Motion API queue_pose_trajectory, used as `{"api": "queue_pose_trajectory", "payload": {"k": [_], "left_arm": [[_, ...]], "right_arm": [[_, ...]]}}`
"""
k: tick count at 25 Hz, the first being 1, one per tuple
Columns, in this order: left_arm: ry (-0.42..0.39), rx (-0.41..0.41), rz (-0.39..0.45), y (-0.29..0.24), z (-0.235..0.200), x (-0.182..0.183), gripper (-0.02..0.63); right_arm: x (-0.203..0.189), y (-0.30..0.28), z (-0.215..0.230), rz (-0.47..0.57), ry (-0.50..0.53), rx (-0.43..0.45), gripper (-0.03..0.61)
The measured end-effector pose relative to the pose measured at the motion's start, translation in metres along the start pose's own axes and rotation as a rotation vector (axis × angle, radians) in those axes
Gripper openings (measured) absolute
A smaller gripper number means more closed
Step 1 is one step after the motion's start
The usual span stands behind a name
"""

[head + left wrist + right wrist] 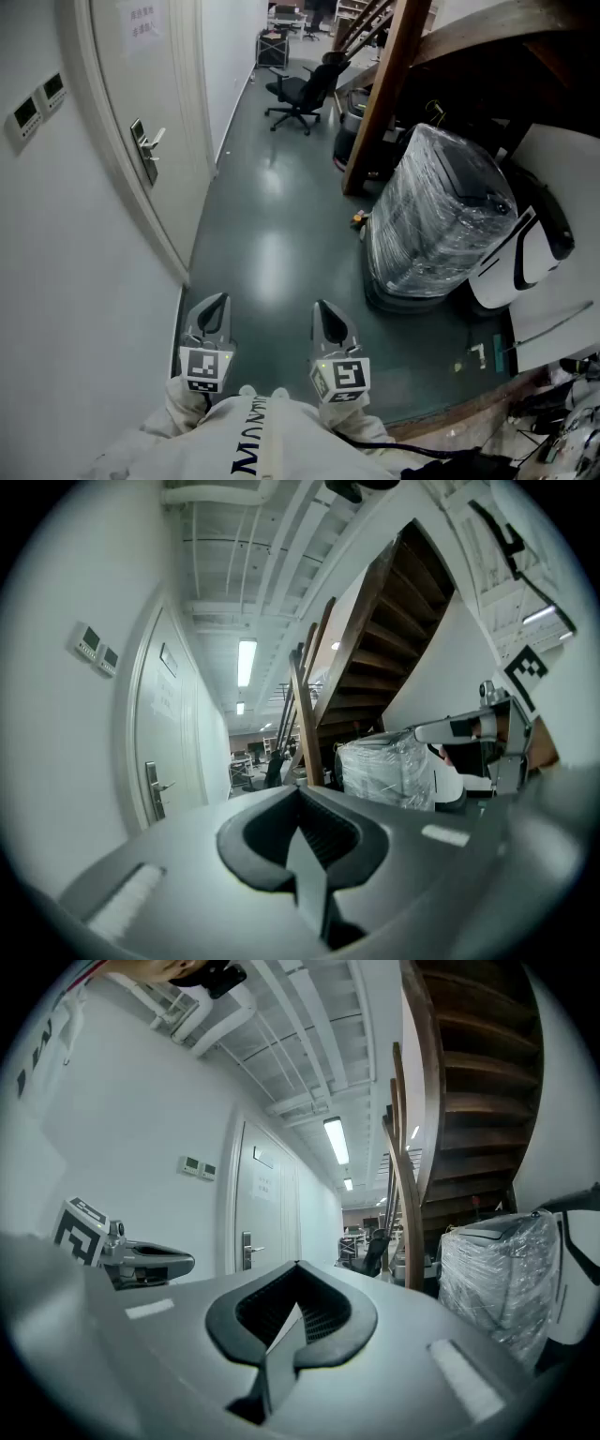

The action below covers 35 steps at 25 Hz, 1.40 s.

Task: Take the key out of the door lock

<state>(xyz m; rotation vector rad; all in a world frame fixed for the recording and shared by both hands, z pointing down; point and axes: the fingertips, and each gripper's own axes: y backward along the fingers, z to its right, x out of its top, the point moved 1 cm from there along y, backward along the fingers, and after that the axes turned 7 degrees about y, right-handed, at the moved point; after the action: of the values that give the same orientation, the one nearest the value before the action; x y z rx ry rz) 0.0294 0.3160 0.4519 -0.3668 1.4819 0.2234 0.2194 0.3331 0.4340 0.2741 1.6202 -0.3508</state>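
The left claw (217, 307) and the right claw (327, 317) are held side by side at the bottom of the head view, above the floor (272, 234), both pointed roughly level down the corridor. In each gripper view the jaws are seen pressed together along their full length, with nothing between them; both claws are clenched and empty.

The door (122, 84) is set in the left wall, ahead of and to the left of both claws and well apart from them. The lock plate (142, 155) with its handle (153, 138) is mounted at the door's near edge. The key cannot be made out at the lock; the detail is too small in every view. The left claw is the nearer of the two to the door wall. In the right gripper view, the lock plate is seen beyond the tip of the left claw and just to its right.

A paper notice (142, 21) is fixed to the upper door. Two wall panels (37, 98) are mounted on the wall on the near side of the door frame. On the right, a film-wrapped unit (441, 216) is stood beside a wooden stair post (384, 103). An office chair (300, 94) is placed further down the corridor.
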Motion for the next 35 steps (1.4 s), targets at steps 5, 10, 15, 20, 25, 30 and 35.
{"api": "queue_pose_trajectory", "payload": {"k": [5, 10, 15, 20, 25, 30, 35], "left_arm": [[0.002, -0.007, 0.0, -0.002, 0.008, 0.0, 0.0], [0.003, -0.01, -0.011, -0.01, 0.013, -0.004, 0.0], [0.006, -0.017, -0.016, -0.019, 0.021, -0.006, 0.0], [0.006, -0.029, -0.025, -0.027, 0.035, -0.011, 0.0], [0.009, -0.027, -0.031, -0.032, 0.038, -0.014, 0.0], [0.021, -0.015, -0.038, -0.038, 0.033, -0.018, 0.0], [0.041, -0.019, -0.026, -0.063, 0.023, -0.017, 0.0]], "right_arm": [[-0.005, 0.004, 0.004, -0.004, -0.012, 0.003, -0.003], [-0.01, 0.006, 0.018, -0.008, -0.043, -0.006, -0.002], [-0.016, 0.013, 0.034, -0.007, -0.066, -0.016, 0.0], [-0.028, 0.021, 0.049, -0.033, -0.084, -0.029, 0.0], [-0.032, 0.019, 0.055, -0.037, -0.092, -0.022, 0.0], [-0.034, 0.008, 0.056, -0.041, -0.1, 0.003, 0.0], [-0.037, -0.012, 0.061, -0.053, -0.09, 0.006, 0.0]]}}
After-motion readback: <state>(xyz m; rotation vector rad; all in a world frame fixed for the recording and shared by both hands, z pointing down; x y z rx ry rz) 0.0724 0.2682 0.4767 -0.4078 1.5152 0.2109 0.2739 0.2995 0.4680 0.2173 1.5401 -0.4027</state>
